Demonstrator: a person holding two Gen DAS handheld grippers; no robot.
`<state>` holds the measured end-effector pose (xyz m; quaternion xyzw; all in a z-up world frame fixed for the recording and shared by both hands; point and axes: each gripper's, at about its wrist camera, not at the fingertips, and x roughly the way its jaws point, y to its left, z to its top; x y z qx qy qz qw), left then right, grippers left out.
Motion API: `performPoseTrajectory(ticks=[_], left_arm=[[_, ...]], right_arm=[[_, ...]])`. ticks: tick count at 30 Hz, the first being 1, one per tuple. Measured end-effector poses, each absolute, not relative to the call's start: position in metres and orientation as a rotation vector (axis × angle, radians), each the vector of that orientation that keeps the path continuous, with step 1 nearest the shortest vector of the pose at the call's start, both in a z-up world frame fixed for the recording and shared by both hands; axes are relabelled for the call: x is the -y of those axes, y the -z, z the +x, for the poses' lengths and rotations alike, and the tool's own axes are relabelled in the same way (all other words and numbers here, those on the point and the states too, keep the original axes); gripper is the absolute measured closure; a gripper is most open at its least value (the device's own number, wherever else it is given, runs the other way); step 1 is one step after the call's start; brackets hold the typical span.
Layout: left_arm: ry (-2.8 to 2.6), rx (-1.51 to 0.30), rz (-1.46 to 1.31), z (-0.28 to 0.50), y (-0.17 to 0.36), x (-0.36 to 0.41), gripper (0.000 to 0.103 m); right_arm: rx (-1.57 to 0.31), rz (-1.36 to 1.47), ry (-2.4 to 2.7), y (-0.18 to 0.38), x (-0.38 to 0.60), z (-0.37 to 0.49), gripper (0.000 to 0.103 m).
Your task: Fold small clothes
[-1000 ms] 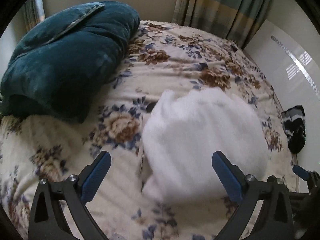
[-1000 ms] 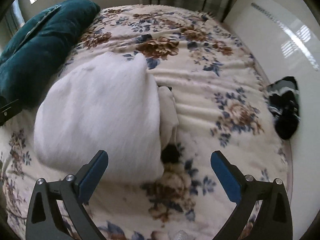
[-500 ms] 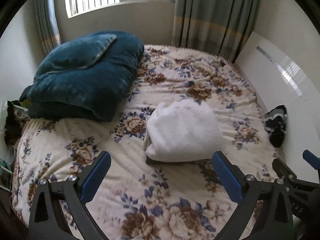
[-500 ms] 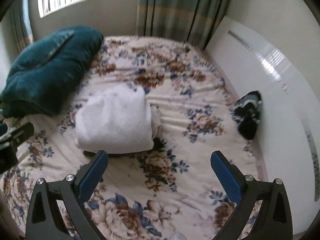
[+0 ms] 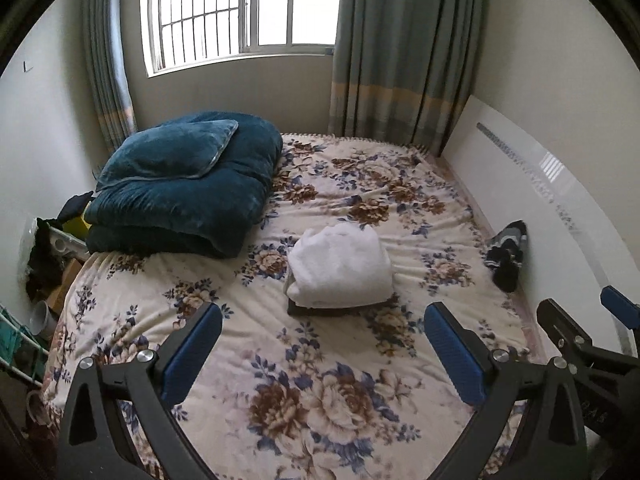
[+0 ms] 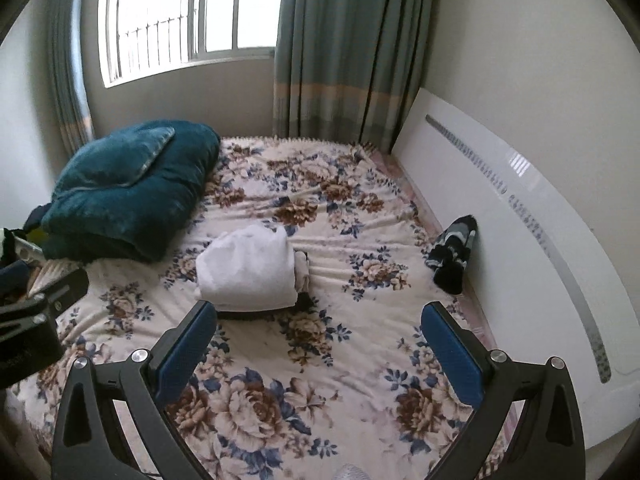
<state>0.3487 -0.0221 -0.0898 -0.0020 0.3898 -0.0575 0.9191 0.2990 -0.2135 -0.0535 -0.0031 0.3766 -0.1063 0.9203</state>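
Both grippers have withdrawn from the bed since one second ago. The left gripper (image 5: 322, 350) and right gripper (image 6: 318, 350), formerly close over the folded white garment (image 5: 340, 266), now stand well apart from it. The garment lies toward 12 o'clock of each, jaws spread throughout.

Folded garment (image 5: 340, 266) lies mid-bed (image 5: 320, 392), atop a flat item whose edge shows along its near side. Folded quilt w/ pillow (image 5: 180, 188) sits at 10 o'clock from the garment, near the head-left corner. Bundle of socks (image 5: 506, 254) at 3 o'clock, at bed's edge against the board (image 5: 560, 216) along the wall. Window (image 5: 240, 12) and curtains (image 5: 400, 48) at 12 o'clock, behind the bed. Left gripper (image 5: 322, 344) and right gripper (image 6: 318, 340) hang at 6 o'clock, well apart from the garment, jaws spread wide.
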Motion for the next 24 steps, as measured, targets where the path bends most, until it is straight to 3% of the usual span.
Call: performPoseTrajectory(ticks=[14, 24], left_arm=[[0.109, -0.714, 0.008, 0.271, 0.048, 0.023, 0.0], [0.086, -0.687, 0.004, 0.254, 0.04, 0.023, 0.0]], right_arm=[[-0.663, 0.013, 0.195, -0.014, 0.211, 0.197, 0.0], [-0.622, 0.006, 0.192, -0.036, 0.214, 0.176, 0.0]])
